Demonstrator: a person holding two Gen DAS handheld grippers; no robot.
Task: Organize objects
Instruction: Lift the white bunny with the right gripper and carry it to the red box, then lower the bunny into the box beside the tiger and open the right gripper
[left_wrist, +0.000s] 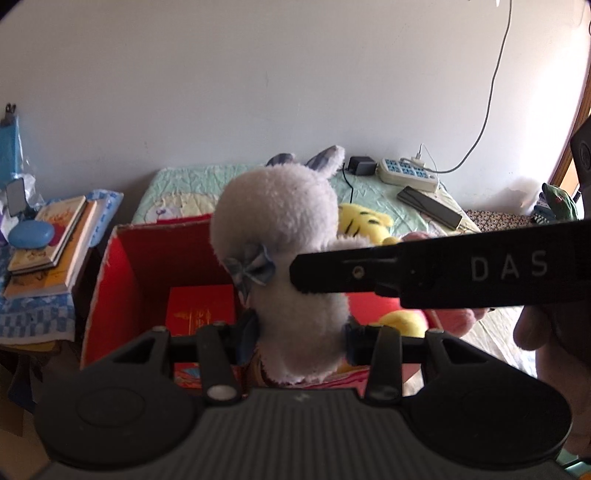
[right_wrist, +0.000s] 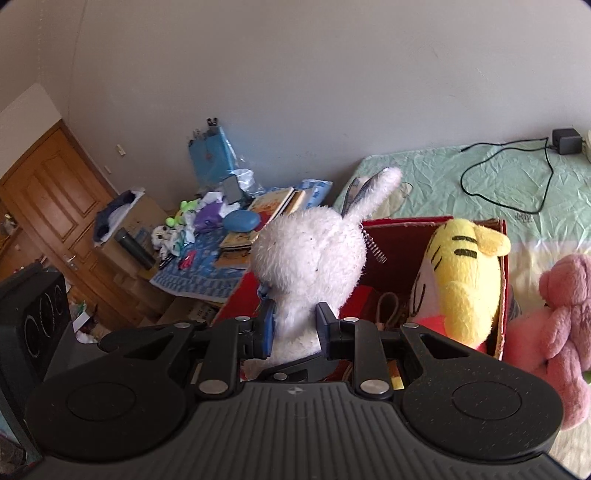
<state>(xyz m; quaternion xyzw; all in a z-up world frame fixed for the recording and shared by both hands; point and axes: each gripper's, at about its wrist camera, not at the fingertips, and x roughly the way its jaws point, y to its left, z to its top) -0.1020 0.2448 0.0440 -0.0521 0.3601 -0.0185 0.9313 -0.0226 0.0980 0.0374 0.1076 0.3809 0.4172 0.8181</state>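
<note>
**White rabbit plush held over the red box by both grippers**

The white rabbit plush (left_wrist: 291, 236) hangs above the open red box (right_wrist: 504, 295), clamped from two sides. In the left wrist view the left hand-held gripper (left_wrist: 301, 336) has its blue pads pressed into the plush's lower body, and a black finger of the other gripper, lettered "DAS", reaches in from 3 o'clock and touches the plush's side. In the right wrist view the right hand-held gripper (right_wrist: 293, 328) is closed on the same plush, its pads sunk into the white fur just below the head, ears pointing toward 1 o'clock.

Inside the box, a yellow tiger plush (right_wrist: 461, 280) leans against the wall at 3 o'clock. A red packet with gold print (left_wrist: 201, 310) lies on the box floor at 9 o'clock of the rabbit, and a brown loop, perhaps a strap, shows beside the tiger.

Outside the box, a pink bear plush (right_wrist: 557, 332) sits on the bed (right_wrist: 443, 173) at 3 o'clock, touching the box's outer wall. A cluttered bench (right_wrist: 192, 280) with books stands at 10 o'clock.
</note>
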